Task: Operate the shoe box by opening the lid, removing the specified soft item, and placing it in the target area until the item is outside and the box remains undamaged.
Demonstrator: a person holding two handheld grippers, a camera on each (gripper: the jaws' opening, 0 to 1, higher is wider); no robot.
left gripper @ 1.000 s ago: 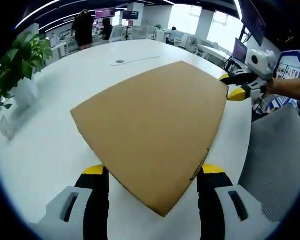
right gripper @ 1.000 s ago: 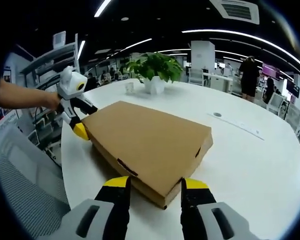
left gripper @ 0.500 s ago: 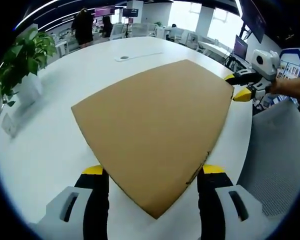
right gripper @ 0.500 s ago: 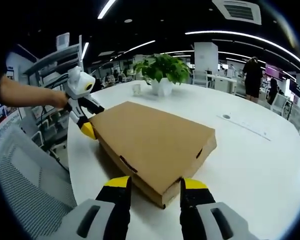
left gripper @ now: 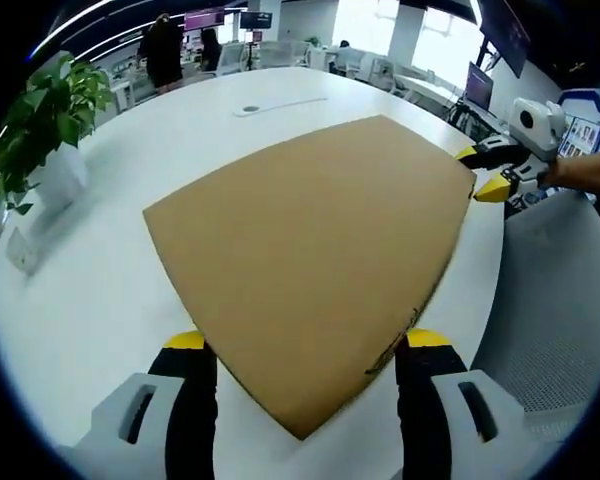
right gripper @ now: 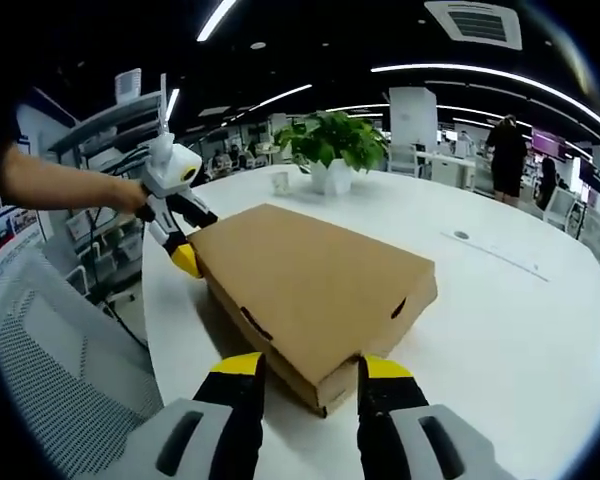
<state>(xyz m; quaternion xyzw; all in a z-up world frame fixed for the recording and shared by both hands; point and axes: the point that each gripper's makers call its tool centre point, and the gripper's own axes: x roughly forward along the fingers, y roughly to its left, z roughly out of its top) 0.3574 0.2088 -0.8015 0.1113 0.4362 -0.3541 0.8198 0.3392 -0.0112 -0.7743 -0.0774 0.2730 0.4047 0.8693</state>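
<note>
The step in hand looks like getting purchase on the closed lid, so each gripper should take only the lid's lip at its own corner and both should lift together, gently, so the cardboard neither creases nor tears at the small slots in the side wall.

In the left gripper view, the left gripper (left gripper: 300,350) stands wide open with its yellow-tipped jaws straddling the nearest corner of the shoe box (left gripper: 310,250); the corner points down between them and the jaws do not appear to press it. In the right gripper view, the right gripper (right gripper: 300,368) is likewise open, one jaw on either side of the box's opposite near corner, close against the side wall, though whether the tips touch the cardboard is hard to tell at this angle.

The box lies flat on the white table (left gripper: 110,260) near the edge where the person stands, lid shut, so the soft item inside is hidden. Beyond the box, each view catches the other gripper at the far corner, held by a bare hand (right gripper: 130,195). To the person's side of the table sits a grey mesh chair (right gripper: 50,350).

Farther off on the table stands a potted plant (right gripper: 330,150) in a white pot, and at the back of the office a person (right gripper: 507,150) stands among desks.
</note>
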